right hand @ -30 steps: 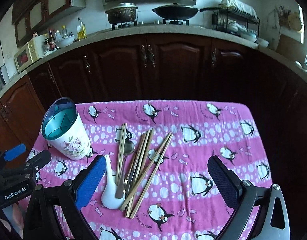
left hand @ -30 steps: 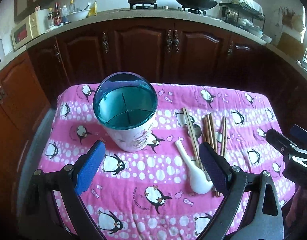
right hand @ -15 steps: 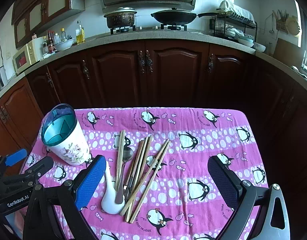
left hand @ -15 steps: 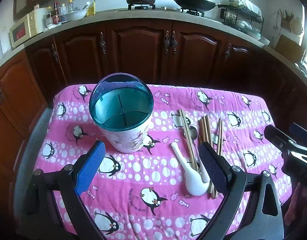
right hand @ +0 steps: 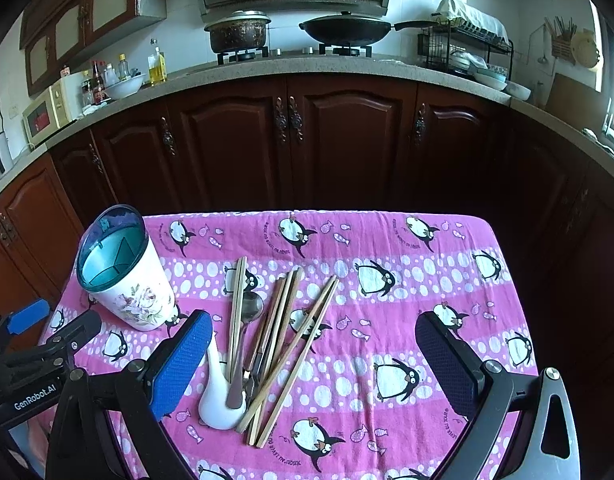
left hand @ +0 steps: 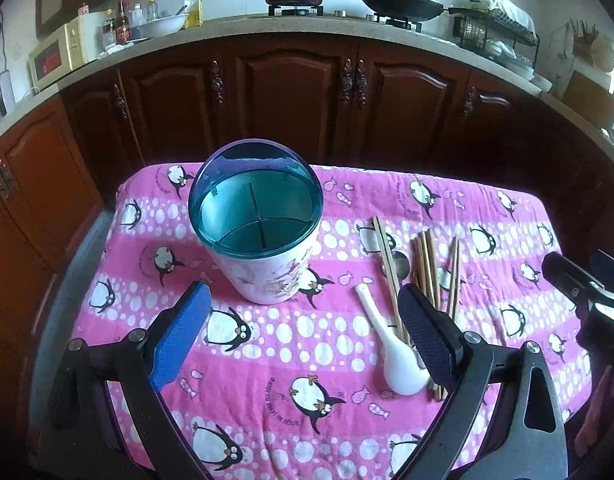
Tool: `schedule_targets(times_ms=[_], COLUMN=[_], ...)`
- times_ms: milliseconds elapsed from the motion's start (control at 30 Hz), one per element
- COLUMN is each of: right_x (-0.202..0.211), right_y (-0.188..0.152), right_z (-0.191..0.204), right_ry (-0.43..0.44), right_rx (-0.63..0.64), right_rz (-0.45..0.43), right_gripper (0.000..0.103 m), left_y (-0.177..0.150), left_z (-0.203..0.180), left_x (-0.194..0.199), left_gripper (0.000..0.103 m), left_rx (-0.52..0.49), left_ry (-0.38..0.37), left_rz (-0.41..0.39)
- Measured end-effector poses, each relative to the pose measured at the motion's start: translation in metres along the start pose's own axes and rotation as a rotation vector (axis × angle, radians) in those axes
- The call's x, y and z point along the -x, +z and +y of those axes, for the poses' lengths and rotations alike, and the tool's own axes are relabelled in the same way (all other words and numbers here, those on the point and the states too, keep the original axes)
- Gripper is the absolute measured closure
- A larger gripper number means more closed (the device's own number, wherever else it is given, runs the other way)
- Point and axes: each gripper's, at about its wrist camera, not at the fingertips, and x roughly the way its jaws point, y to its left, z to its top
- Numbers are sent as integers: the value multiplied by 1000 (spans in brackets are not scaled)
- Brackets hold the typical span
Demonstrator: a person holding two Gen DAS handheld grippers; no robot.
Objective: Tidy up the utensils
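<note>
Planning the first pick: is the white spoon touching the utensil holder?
Apart. The left wrist view shows pink cloth between the white spoon and the utensil holder.

Both handheld units match: left gripper and right gripper each a black angular plastic frame with silver pivot screws, textured blue rubber finger pads, and white "GenRobot.AI" lettering on the left unit's body.
</note>
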Motion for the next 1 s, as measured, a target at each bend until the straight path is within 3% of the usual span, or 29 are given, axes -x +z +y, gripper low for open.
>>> schedule_targets(times_ms=[1000], right_x=[-11], right_y=[-1], right_z=[1], right_ry=[15], right_rx=[-1], right_rz=[29], right_gripper=[2], left_y=[-1], left_z=[-2], left_x=[-3], left_gripper=[8], left_rx=[-17], left_ry=[-64], left_rz=[6])
